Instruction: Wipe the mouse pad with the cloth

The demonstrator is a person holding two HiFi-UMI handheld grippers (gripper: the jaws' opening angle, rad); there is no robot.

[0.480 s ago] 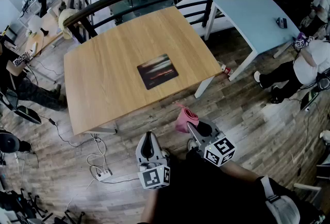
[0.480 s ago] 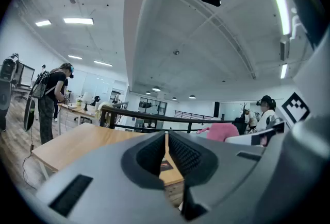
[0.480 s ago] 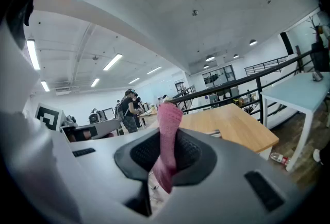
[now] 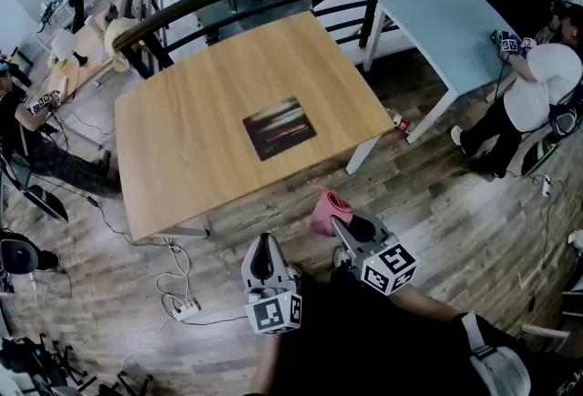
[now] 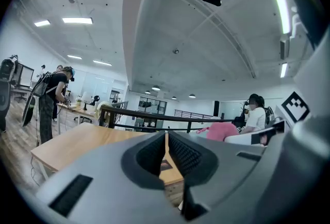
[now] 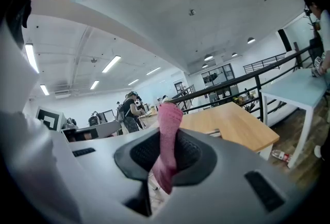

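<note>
Head view: a wooden table [image 4: 182, 139] bears the dark mouse pad [image 4: 280, 127] near its middle, lying flat and apart from both tools. The left gripper [image 4: 264, 245] and right gripper [image 4: 343, 228] hang over the plank floor, short of the table's near edge. The pink cloth [image 4: 325, 210] juts from the right gripper toward the table, well apart from the pad. A person [image 4: 539, 85] leans at a light blue table [image 4: 446, 25] to the right. Left gripper view: the left gripper [image 5: 166, 141] has its jaws drawn together with nothing between them; the wooden table [image 5: 77, 140] lies ahead and the cloth [image 5: 225, 131] shows at the right. Right gripper view: the right gripper [image 6: 168, 133] clamps the cloth [image 6: 169, 115], which stands above the pads and droops below them; the wooden table [image 6: 232, 122] lies beyond.
</note>
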